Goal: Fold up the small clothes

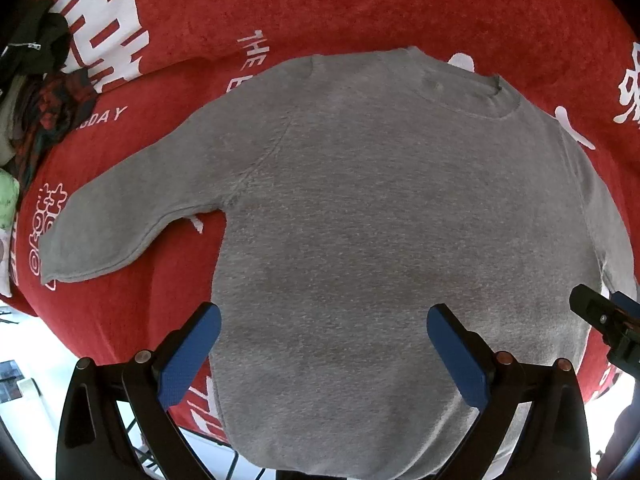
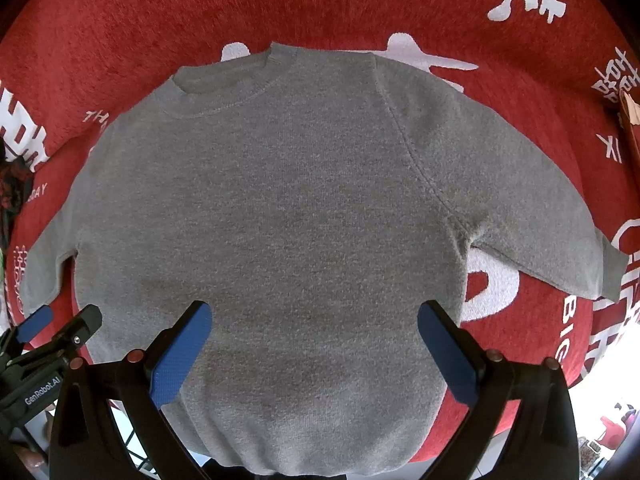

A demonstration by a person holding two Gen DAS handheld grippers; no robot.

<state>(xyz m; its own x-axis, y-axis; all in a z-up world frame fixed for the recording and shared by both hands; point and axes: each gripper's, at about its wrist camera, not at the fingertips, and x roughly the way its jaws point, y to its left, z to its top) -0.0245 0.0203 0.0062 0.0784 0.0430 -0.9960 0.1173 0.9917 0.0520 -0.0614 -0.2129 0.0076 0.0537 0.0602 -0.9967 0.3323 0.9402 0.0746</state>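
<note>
A small grey sweater [image 1: 360, 208] [image 2: 288, 200] lies flat on a red cloth, collar at the far side, both sleeves spread outward. Its hem hangs over the near edge. In the left wrist view my left gripper [image 1: 324, 340] hovers above the lower body of the sweater, open, with nothing between its blue pads. My right gripper [image 2: 314, 338] is likewise open over the lower body, also holding nothing. The left sleeve [image 1: 120, 224] reaches toward the left; the right sleeve [image 2: 540, 216] reaches toward the right. Each gripper shows at the edge of the other's view: right gripper [image 1: 608, 320], left gripper [image 2: 56, 336].
The red cloth [image 1: 360, 8] with white lettering covers the work surface. A heap of dark and patterned clothes [image 1: 44, 92] lies at the far left. A brown object [image 2: 632, 128] sits at the right edge. Beyond the cloth's near edge the floor shows.
</note>
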